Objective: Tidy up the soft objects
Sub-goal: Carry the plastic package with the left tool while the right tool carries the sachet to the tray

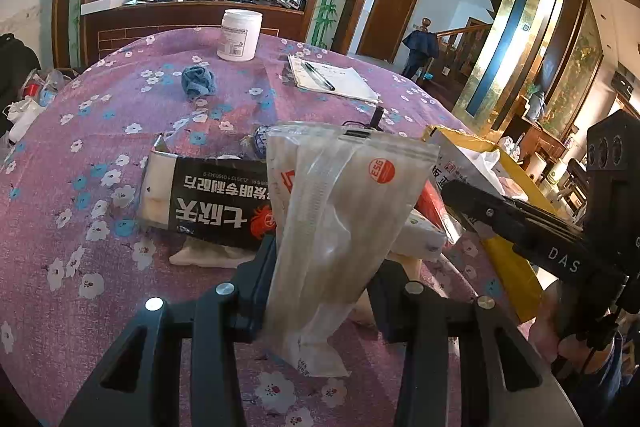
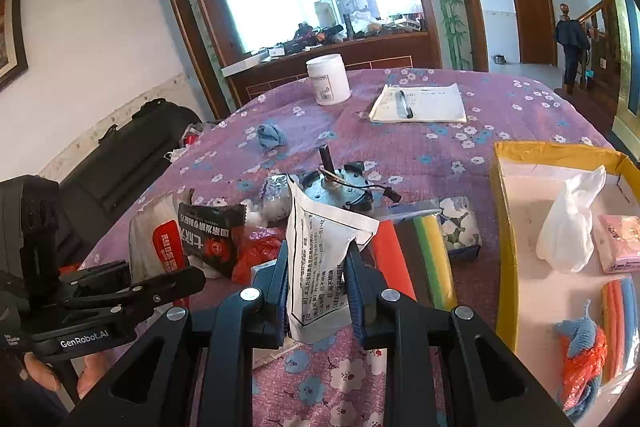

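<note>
My left gripper (image 1: pixel 324 279) is shut on a translucent plastic packet (image 1: pixel 336 211) with a round red sticker, which stands upright between the pads. From the right wrist view that packet (image 2: pixel 154 247) shows a red label, with the left gripper (image 2: pixel 164 275) at the left edge. My right gripper (image 2: pixel 318 279) is shut on a white pouch (image 2: pixel 324 251) printed with black text. A yellow-walled box (image 2: pixel 505 227) at the right holds a white tissue wad (image 2: pixel 568 227), a pink pack (image 2: pixel 620 243), coloured foam tubes (image 2: pixel 620 323) and a blue-and-orange net bundle (image 2: pixel 580 351).
On the purple floral tablecloth (image 1: pixel 100 131) lie a black snack bag (image 1: pixel 216 203), a striped sponge pack (image 2: pixel 416 259), a floral tissue pack (image 2: pixel 460 227), a small motor (image 2: pixel 336 187), a blue cloth (image 1: pixel 198 79), a white jar (image 1: pixel 239 35) and a notebook with a pen (image 1: pixel 332 79).
</note>
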The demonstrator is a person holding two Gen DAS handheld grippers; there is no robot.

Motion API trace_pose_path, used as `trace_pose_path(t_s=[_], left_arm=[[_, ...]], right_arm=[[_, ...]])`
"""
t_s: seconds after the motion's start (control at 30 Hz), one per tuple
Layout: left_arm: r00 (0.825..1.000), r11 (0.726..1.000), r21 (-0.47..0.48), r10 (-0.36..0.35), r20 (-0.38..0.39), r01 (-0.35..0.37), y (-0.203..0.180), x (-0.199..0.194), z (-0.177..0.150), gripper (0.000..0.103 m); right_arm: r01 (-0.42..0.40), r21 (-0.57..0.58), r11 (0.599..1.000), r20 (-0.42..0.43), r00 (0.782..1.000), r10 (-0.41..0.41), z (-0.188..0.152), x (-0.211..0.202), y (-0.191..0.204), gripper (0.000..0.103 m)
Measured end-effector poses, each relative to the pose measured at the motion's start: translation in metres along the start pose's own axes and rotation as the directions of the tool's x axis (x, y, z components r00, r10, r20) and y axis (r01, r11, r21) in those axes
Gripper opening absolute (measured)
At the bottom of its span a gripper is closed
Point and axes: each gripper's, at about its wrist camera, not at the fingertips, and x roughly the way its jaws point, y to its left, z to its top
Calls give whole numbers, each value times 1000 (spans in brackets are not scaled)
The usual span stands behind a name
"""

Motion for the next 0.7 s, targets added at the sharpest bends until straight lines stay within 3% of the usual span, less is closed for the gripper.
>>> trace_pose_path(t_s=[0.43, 0.7], left_arm=[[999, 999, 27, 25, -28, -24, -19, -2, 0, 41], [997, 990, 119, -65, -51, 70, -95, 6, 14, 41]], right_arm=[[25, 133, 991, 88, 995, -37, 3, -41, -36, 26], [43, 246, 968, 165, 983, -85, -11, -97, -87, 26]])
